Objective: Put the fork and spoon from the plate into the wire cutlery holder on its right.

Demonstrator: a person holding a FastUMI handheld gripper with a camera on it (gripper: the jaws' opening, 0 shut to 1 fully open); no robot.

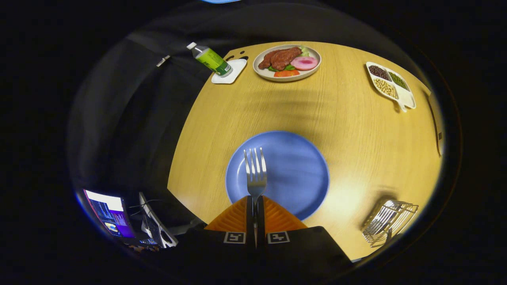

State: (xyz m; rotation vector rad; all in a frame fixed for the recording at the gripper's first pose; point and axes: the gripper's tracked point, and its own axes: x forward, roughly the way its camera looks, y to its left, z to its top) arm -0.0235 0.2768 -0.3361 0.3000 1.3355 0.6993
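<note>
One piece in hand: tongs (255, 211) clamped on the fork (255, 174), lifted over the blue plate (301, 174) on the table (348, 130), wire cutlery holder (390, 221) off right apparently empty, spoon unsighted, so neither is delivered yet.

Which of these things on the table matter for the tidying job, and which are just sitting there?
For the job: fork, gripped in the shut tongs; blue plate; wire cutlery holder.

Just lying about: bottle on its coaster, plate of food, divided bean dish.
</note>
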